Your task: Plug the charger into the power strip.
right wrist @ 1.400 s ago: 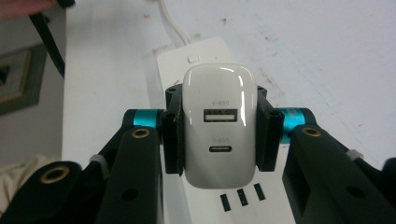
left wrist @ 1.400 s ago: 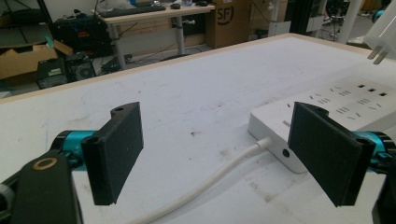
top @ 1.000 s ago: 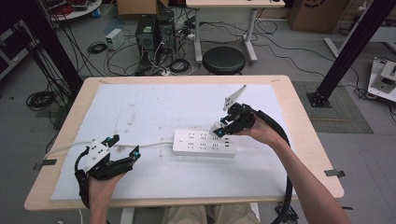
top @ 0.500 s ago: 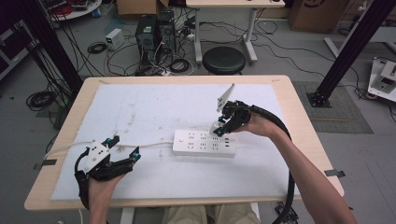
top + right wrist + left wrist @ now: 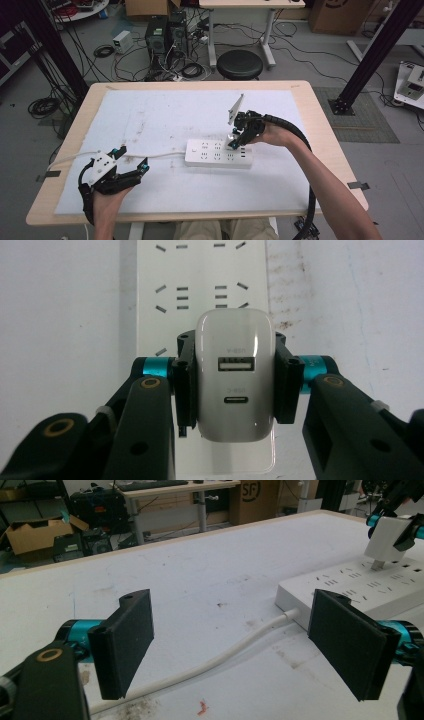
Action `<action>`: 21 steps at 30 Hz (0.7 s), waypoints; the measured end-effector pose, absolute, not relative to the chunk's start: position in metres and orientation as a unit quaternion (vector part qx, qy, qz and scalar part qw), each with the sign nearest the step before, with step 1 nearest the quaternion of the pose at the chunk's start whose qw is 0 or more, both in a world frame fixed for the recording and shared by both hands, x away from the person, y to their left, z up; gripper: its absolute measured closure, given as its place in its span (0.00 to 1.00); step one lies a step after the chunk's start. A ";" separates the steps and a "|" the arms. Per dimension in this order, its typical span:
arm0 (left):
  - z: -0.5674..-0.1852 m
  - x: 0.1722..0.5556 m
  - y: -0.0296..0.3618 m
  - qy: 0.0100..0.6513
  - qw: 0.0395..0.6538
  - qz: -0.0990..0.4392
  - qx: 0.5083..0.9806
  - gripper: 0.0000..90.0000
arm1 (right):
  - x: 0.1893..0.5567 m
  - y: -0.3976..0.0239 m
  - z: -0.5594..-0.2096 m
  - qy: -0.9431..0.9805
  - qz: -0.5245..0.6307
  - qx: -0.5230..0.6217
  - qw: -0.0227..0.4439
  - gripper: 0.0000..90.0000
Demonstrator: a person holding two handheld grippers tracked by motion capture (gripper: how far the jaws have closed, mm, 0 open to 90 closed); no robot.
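Here the right gripper pinches a white USB charger just above the power strip, prongs near a socket. Judged risk: tilted prongs could miss the slots and shove the strip, since the left gripper, jaws spread, rests apart from it.

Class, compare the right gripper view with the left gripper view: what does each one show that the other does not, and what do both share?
Right gripper view alone: the white charger's face with its two ports, clamped in the right claw. Left gripper view alone: the open left claw, the strip's white cable running across the mat, the charger's metal prongs above the sockets, and the room behind. Both share: the white power strip and the charger held over it.
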State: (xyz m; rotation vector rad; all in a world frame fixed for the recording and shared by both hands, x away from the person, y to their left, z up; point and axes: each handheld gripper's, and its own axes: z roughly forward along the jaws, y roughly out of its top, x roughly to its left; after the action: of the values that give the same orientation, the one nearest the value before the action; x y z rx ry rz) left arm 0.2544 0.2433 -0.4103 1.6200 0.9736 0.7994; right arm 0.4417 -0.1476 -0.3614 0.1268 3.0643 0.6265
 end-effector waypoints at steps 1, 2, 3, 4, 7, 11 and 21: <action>-0.410 0.254 0.243 0.405 0.517 0.334 0.676 0.21 | 0.441 -0.147 -0.362 0.980 0.196 0.042 0.006 0.70; -0.410 0.254 0.243 0.405 0.517 0.334 0.676 0.21 | 0.442 -0.146 -0.363 0.979 0.199 0.039 0.004 0.70; -0.410 0.254 0.243 0.404 0.516 0.335 0.677 0.21 | 0.442 -0.146 -0.363 0.979 0.200 0.038 0.004 0.70; -0.410 0.254 0.243 0.405 0.516 0.334 0.677 0.21 | 0.442 -0.145 -0.362 0.979 0.198 0.041 0.004 0.70; -0.410 0.254 0.243 0.406 0.517 0.331 0.677 0.21 | 0.442 -0.145 -0.362 0.979 0.197 0.046 0.004 0.70; -0.411 0.257 0.237 0.400 0.517 0.329 0.682 0.21 | 0.437 -0.140 -0.362 0.981 0.191 0.027 0.021 0.70; -0.410 0.256 0.234 0.397 0.515 0.329 0.685 0.21 | 0.437 -0.128 -0.368 0.988 0.154 0.002 0.025 0.70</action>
State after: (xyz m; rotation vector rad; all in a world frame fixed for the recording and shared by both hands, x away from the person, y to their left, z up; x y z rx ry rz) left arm 0.2562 0.2343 -0.4102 1.6456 0.9533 0.7905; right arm 0.4374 -0.1279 -0.3679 0.0067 3.0551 0.4774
